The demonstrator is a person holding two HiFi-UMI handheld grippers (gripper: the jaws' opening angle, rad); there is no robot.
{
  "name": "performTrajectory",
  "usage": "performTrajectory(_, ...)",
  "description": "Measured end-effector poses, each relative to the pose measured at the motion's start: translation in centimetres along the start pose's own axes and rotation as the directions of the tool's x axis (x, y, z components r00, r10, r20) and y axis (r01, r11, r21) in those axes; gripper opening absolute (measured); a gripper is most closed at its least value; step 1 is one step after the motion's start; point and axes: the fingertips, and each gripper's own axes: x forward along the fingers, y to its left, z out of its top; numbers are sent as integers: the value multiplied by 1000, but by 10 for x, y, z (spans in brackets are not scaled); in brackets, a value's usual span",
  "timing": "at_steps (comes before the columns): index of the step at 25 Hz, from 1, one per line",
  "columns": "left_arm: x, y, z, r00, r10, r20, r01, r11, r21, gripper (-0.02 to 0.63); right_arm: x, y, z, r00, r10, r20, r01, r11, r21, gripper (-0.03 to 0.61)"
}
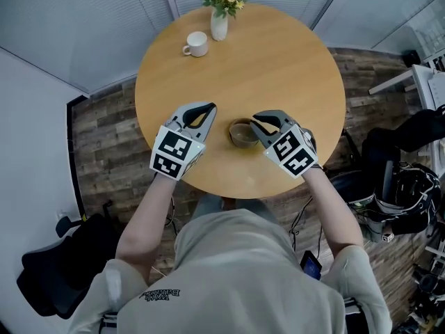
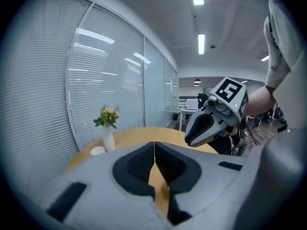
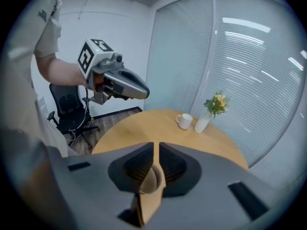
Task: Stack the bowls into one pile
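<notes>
Looking down from your head, you see the brown bowl [image 1: 243,133] at centre frame on the bench [image 1: 278,61]. Only your right tool's [image 3: 156,145] own view shows it pinching the rim. Your left tool [image 2: 154,143] is pressed together.

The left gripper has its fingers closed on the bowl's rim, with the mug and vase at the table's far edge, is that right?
No, the right gripper has its fingers closed on the rim of the bowl, as the right gripper view shows; the left gripper is shut on nothing. The mug and vase are at the far edge.
</notes>
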Motion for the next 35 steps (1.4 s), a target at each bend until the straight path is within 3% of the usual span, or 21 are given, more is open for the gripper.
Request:
performTrajectory(5,-10,-2,39,998,10,63,-12,999,40,21,-37,-20,42,986,-98,137,94,995,39,40)
performTrajectory(10,-26,-8,78,992,18,124,-29,995,90,21,-84,-29,79,950,-199,240,196,980,35,40)
performTrajectory(19,-67,-17,156,959,21,281,-67,986,153,21,-172,-48,128,831,-352,430,324,936,140,40)
performTrajectory(25,-94,-30,195,929,14,369,-80,983,165,21,-218,-39,160,756,-371,539,350,925,145,38)
performTrajectory(29,-104,-39,203,922,10,386,-88,979,183,21,-236,-29,159,750,-381,541,351,922,163,38)
performTrajectory(32,-109,-48,207,917,13,398,-85,983,164,21,-248,-24,166,718,-384,580,348,920,178,38)
performTrajectory(35,-109,-52,201,918,25,396,-100,981,169,21,-248,-19,158,724,-393,566,354,917,184,38)
